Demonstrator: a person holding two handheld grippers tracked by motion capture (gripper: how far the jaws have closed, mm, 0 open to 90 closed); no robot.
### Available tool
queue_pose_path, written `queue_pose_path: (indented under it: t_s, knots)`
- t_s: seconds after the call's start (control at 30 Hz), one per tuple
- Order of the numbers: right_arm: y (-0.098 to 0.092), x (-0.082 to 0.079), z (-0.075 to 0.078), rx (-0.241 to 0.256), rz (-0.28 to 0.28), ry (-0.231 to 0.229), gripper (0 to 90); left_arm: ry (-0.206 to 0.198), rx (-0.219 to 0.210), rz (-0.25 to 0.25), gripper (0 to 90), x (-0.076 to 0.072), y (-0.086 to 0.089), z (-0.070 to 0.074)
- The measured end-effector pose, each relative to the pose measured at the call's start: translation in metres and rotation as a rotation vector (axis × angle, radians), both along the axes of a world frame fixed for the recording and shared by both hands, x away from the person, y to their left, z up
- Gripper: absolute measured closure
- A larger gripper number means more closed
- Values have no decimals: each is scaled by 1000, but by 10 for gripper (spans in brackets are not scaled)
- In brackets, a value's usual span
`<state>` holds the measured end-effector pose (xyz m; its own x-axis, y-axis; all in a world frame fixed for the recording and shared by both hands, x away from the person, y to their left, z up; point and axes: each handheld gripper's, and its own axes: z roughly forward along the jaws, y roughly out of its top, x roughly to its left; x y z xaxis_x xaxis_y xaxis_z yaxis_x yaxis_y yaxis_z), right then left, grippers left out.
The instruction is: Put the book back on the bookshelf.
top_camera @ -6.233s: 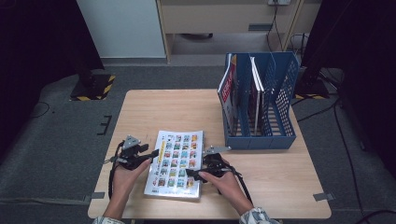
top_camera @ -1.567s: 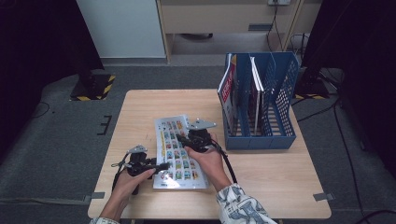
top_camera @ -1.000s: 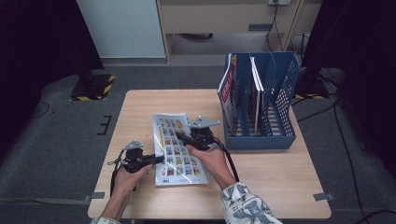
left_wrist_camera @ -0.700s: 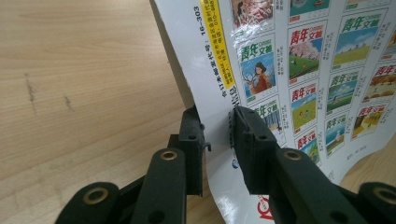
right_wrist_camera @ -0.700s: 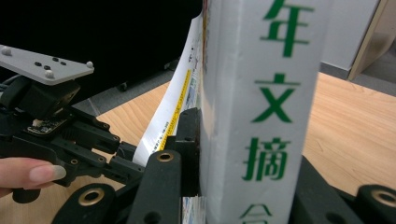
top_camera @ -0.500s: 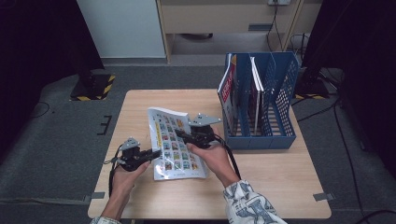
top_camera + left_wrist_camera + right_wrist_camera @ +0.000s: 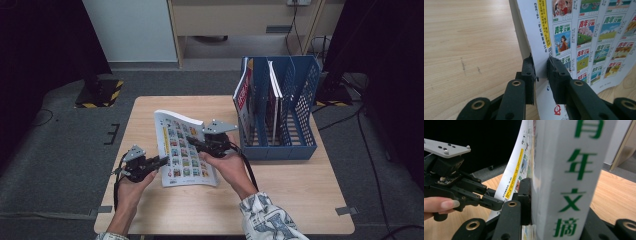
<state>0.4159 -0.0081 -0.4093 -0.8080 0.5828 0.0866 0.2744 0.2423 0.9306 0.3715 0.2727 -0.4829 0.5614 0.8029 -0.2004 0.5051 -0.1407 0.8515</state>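
magazine (image 7: 184, 150) is now tipped up off the table (image 7: 300, 190), its far spine edge raised and its near edge low by the wood; half a second earlier it was lying flatter, and six seconds earlier it was flat on the tabletop. right gripper (image 7: 196, 143) is seen clamped on the thick spine edge, jaws pressed against both faces in the right gripper view (image 7: 534, 202). left gripper (image 7: 159, 161) is closed on the thin left margin of the cover, the sheet pinched between its jaws (image 7: 541, 75). blue file rack (image 7: 280, 115) stands just to the right, already holding a few upright volumes, with open slots remaining. the lift is judged to be a preparation for standing the magazine upright and sliding it into a free slot; further rotation towards vertical is still needed, and floppy pages may sag.
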Motion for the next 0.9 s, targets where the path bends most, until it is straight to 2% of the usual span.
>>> queue_pose_path:
  t_s: [0.1,0.27,0.3,0.33,0.37,0.4,0.43,0.5,0.57,0.67,0.77,0.9]
  knots:
    - [-1,-1,1,1,5,2,725,-5,8,-8,752,-1,1,1]
    - [-1,-1,1,2,8,-10,724,-24,12,10,764,-2,1,4]
    - [-2,-1,1,1,3,-12,724,-49,7,32,787,-3,4,6]
    - [-2,0,1,-1,-2,-15,723,-65,-28,29,860,-3,9,10]
    - [-2,0,1,-1,-3,-14,724,-77,-34,22,894,-4,9,12]
    - [-2,0,1,-2,4,-12,725,-89,0,23,895,-4,7,14]
    - [-1,0,0,2,10,-10,725,-93,47,-8,895,-4,1,14]
    - [3,-1,-2,-26,1,-27,731,-87,55,4,896,-4,-1,12]
    - [3,0,-3,-10,-25,-17,734,-66,24,24,894,-1,2,8]
    - [4,1,-4,-12,-26,-28,733,-24,-23,45,863,1,13,2]
    - [6,-2,-3,-17,-14,-43,734,-17,-58,62,797,3,19,-3]
    - [9,-4,-3,-19,-6,-55,734,-20,-42,64,681,3,18,-5]
